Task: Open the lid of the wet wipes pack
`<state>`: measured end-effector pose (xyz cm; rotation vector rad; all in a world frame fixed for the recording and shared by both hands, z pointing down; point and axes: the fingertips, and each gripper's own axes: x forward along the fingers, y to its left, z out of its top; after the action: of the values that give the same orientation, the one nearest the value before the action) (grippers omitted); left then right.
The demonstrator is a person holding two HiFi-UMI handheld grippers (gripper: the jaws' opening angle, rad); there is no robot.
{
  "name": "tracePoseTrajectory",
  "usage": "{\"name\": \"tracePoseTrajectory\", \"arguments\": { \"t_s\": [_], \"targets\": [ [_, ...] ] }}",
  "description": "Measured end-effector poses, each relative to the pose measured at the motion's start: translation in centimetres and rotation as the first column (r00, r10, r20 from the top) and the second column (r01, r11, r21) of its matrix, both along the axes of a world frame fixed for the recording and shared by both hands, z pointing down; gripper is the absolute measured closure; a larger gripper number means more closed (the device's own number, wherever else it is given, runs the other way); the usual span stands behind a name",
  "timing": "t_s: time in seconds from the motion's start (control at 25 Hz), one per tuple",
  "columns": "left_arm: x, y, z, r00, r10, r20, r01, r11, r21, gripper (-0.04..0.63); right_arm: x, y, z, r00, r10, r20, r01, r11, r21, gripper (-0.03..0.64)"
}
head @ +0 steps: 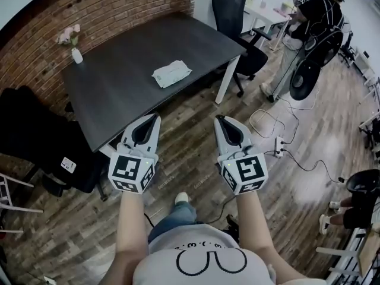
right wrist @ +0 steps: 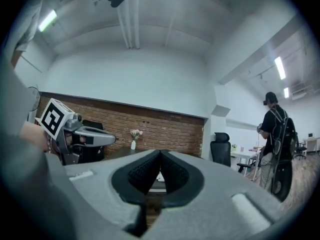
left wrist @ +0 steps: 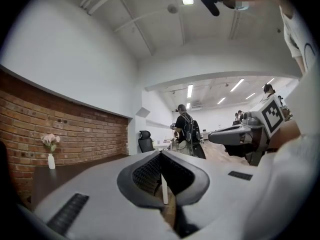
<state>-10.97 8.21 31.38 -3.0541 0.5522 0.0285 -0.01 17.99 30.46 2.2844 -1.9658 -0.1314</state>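
both grippers are off the counter (head: 119,91), held out level over the wood floor (head: 196,141) in front of the person. left gripper (head: 155,119): jaws closed, pads together, nothing between them. right gripper (head: 219,119): same, jaws closed and empty. they sit side by side with a gap between them, tips pointing toward the counter. in the head view the left tip is right at the counter's near edge. the right tip is over bare floor near the white counter leg (head: 224,88).

the wet wipes pack (head: 171,73) lies flat on the dark counter top, right of the middle, alone. it's well apart from both grippers and nothing touches it. the lid is too small to read from here, but the pack looks flat.

a small white vase (head: 77,56) with pink flowers stands at the counter's far left corner, by the brick wall (head: 107,5). a black office chair (head: 237,22) is at the counter's far right end. a second person (head: 317,16) stands further back on the right, beside a white desk (head: 267,13). a power strip (head: 279,146) with cables lies on the floor to the right of the right gripper. there's a dark bulky thing (head: 29,135) left of the counter; can't tell what it is.

the left gripper view has the right gripper off to its right side. the right gripper view has the left gripper at its left, with vase and brick wall behind.
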Motion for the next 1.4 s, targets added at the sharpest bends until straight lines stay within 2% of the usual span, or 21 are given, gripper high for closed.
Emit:
{"name": "tracePoseTrajectory", "arguments": {
  "t_s": [0.08,0.2,0.48,0.6,0.88,1.0,1.12,1.32,1.4],
  "targets": [
    [1.5,-3.1,0.1,0.999,-0.033,-0.011,0.033,0.999,0.008,0.597,1.7,-3.1,0.1,1.000,-0.011,-0.003,0.011,1.000,-0.006,0.618],
    [3.5,-7.3,0.0,0.997,-0.063,-0.043,0.063,0.998,-0.020,0.597,4.1,-7.0,0.2,1.000,-0.026,-0.011,0.026,1.000,-0.012,0.618],
    [7.1,-13.9,0.8,0.990,-0.135,-0.048,0.133,0.990,-0.049,0.597,8.6,-13.7,0.9,0.995,-0.101,0.021,0.101,0.995,-0.012,0.618],
    [8.8,-16.7,1.5,0.981,-0.183,-0.070,0.179,0.981,-0.069,0.597,11.2,-17.0,1.7,0.991,-0.133,0.024,0.133,0.991,-0.022,0.618],
    [14.7,-23.8,3.6,0.954,-0.298,-0.044,0.293,0.952,-0.086,0.597,17.7,-26.7,3.3,0.963,-0.268,0.019,0.268,0.962,-0.041,0.618],
    [16.9,-26.9,4.1,0.930,-0.364,-0.040,0.359,0.928,-0.104,0.597,20.7,-30.8,3.8,0.944,-0.328,0.029,0.329,0.943,-0.057,0.618],
    [18.7,-29.9,4.0,0.902,-0.429,-0.053,0.420,0.899,-0.125,0.597,23.0,-34.8,4.2,0.914,-0.404,0.040,0.406,0.910,-0.081,0.618],
    [21.3,-32.8,4.9,0.866,-0.498,-0.047,0.486,0.861,-0.151,0.595,25.2,-39.4,5.6,0.842,-0.532,0.088,0.539,0.837,-0.098,0.610],
    [21.9,-33.4,5.6,0.857,-0.516,-0.024,0.506,0.848,-0.160,0.587,25.4,-40.8,6.2,0.809,-0.577,0.113,0.587,0.802,-0.112,0.570]
  ]
}}
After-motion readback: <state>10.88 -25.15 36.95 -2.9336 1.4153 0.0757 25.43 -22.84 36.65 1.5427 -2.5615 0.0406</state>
